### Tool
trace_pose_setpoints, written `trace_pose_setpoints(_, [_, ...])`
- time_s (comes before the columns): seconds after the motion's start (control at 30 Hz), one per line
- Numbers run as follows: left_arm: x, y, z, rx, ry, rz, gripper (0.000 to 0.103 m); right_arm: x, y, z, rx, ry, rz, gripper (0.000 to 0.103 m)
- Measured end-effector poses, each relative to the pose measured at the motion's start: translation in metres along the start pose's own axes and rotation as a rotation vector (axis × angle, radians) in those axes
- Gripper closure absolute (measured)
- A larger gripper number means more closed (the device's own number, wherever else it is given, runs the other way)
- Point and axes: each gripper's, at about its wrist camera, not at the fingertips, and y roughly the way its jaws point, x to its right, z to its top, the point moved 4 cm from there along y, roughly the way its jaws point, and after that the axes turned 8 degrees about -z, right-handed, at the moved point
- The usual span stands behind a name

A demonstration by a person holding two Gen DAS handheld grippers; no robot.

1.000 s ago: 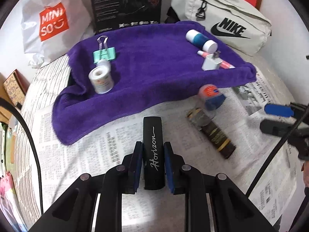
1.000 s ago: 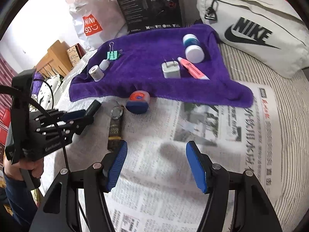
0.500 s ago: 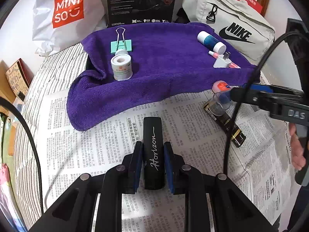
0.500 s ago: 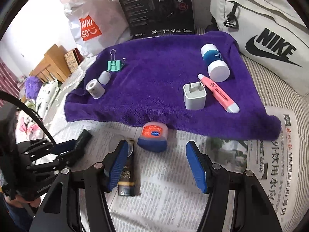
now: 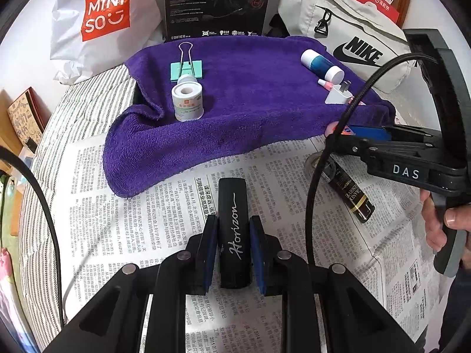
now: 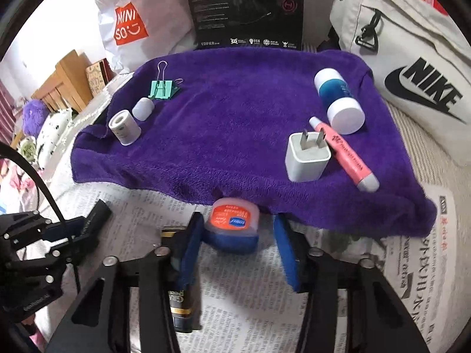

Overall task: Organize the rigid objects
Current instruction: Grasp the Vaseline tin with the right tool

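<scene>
Fingers of your left gripper are clamped on the black rectangular case with white "Horizon" script, one blue pad on each long side, and its far end juts out over the newspaper spread on the striped bed.

Your right gripper has just been closing its fingers, and the small round jar with the orange label and blue base now sits between them. The left pad lies against or just beside the jar's side; the right pad stands apart from it, so nothing is gripped yet. The jar rests on the newspaper right at the near edge of the purple terry towel.

A dark slim tube with gold bands lies just left of the jar, partly under your left finger.

On the towel sit a white plug adapter, a pink marker pen, a blue-and-white bottle, a mint binder clip and a white tape roll.
</scene>
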Motion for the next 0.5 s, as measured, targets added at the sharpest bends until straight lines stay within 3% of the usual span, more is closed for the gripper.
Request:
trace_pose_setpoints(0.07, [0.000,0.000,0.000,-0.001,0.001,0.001,0.082,0.002,-0.002,-0.002,-0.009,-0.004,0.011,0.066])
trace_pose_setpoints(0.5, [0.003,0.003,0.001,-0.011,0.004,0.024,0.082,0.007,-0.006,-0.016,-0.002,-0.070,-0.046,0.066])
